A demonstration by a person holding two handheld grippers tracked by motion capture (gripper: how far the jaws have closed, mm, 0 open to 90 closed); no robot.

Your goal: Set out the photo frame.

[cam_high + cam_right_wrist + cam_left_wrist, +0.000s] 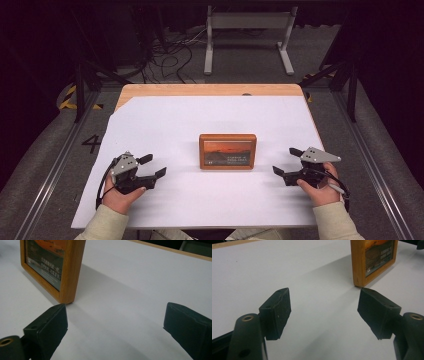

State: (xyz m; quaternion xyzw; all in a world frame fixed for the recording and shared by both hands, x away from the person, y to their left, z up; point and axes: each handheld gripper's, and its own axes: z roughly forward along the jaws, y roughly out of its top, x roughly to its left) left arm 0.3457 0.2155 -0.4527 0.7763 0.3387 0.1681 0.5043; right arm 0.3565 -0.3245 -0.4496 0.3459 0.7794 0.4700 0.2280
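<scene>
A wooden picture frame (228, 151) stands upright in the middle of the white table sheet (210, 115), its orange picture facing the person. My left gripper (152, 166) rests on the sheet to the frame's left, open and holding nothing. In the left gripper view the frame (359, 262) stands beyond the right jaw, and the gripper (324, 311) points at bare sheet. My right gripper (287, 161) lies to the frame's right, also open with nothing between its fingers. In the right gripper view the frame (71, 267) rises above the left jaw of the gripper (115, 327).
The white sheet covers a wooden table (210, 90) whose far edge shows as a bare strip. Beyond it stand a grey metal stand (249, 30) and loose cables (170, 55) on the floor. Dark tripod legs (87, 82) flank the table.
</scene>
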